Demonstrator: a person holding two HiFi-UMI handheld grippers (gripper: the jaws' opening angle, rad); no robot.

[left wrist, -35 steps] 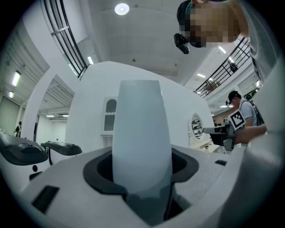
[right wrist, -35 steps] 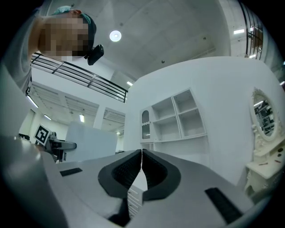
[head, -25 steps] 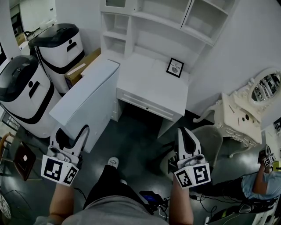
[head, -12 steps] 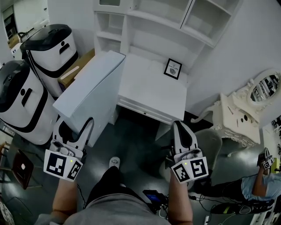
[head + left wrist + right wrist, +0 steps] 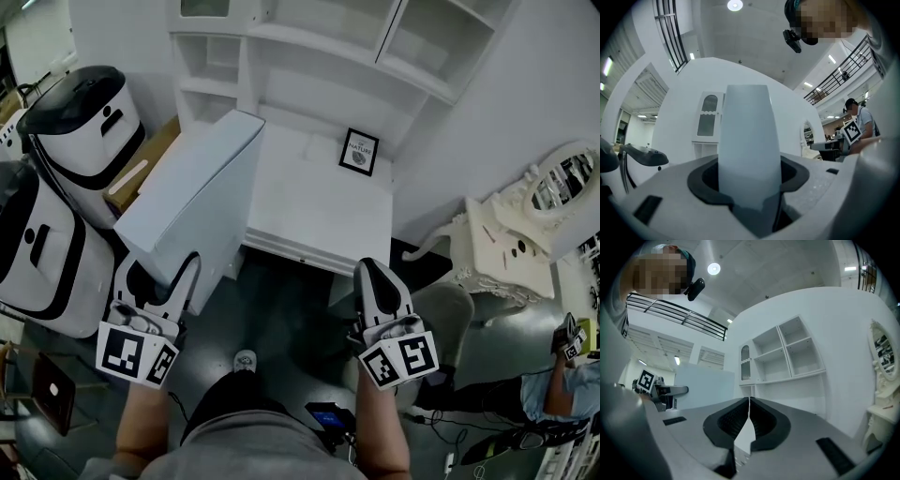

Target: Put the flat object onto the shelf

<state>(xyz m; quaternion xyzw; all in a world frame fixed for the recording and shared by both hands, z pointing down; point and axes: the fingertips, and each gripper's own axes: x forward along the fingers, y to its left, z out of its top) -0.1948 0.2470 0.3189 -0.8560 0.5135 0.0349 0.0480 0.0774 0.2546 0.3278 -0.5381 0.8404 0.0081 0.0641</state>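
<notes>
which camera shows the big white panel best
The head view: the whole panel shows, tilted beside the desk, its near end in the left gripper. The left gripper view shows only its edge between the jaws; the right gripper view, a slab at left.

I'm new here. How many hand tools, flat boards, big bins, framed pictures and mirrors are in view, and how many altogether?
Hand tools: 2, the left gripper and the right gripper
Flat boards: 1, the white board
Big bins: 2, the far bin and the near bin
Framed pictures: 1, the framed picture
Mirrors: 1, the oval mirror
Total: 7
</notes>
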